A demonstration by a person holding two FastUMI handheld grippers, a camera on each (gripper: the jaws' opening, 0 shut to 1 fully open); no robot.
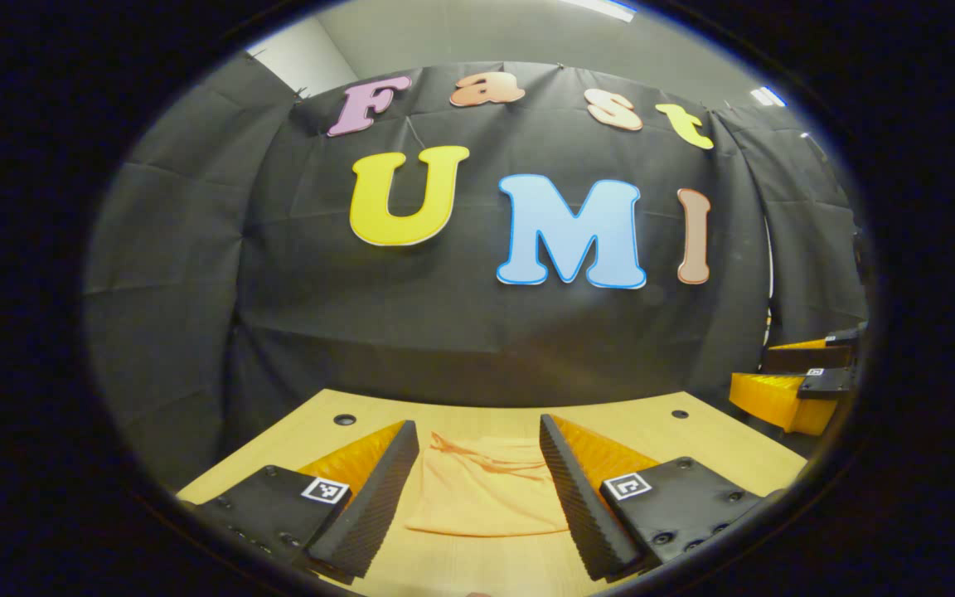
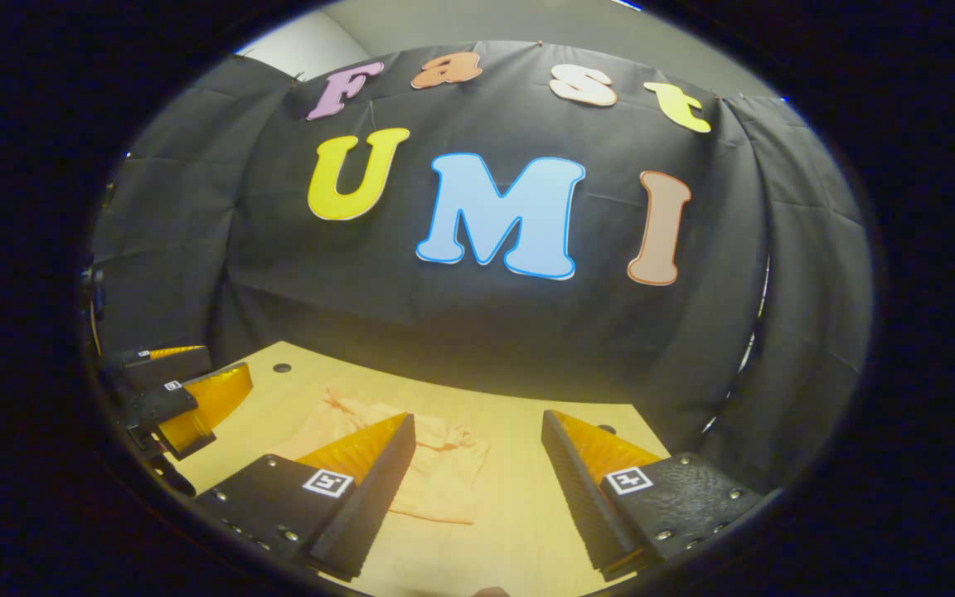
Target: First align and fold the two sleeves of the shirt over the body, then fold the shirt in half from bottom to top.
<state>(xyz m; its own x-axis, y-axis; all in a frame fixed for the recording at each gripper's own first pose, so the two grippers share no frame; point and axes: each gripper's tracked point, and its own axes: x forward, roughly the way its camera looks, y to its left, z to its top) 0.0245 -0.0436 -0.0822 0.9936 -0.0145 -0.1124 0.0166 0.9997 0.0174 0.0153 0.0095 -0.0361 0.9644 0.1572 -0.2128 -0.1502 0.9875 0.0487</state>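
Note:
A pale orange shirt (image 1: 486, 489) lies in a compact, folded-looking shape on the wooden table (image 1: 693, 431). My left gripper (image 1: 477, 431) hovers above it, open, with the shirt showing between its two fingers. In the right gripper view the same shirt (image 2: 444, 477) lies left of centre, partly behind the left finger. My right gripper (image 2: 477, 423) is open and holds nothing, raised over the table (image 2: 527, 497) to the shirt's right. The right gripper (image 1: 801, 390) also shows at the right edge of the left gripper view, and the left gripper (image 2: 179, 398) at the left edge of the right gripper view.
Black cloth walls close the booth behind and beside the table. Small round holes (image 1: 345, 419) (image 1: 680, 413) sit near the table's far corners. Bare wood surrounds the shirt on all sides.

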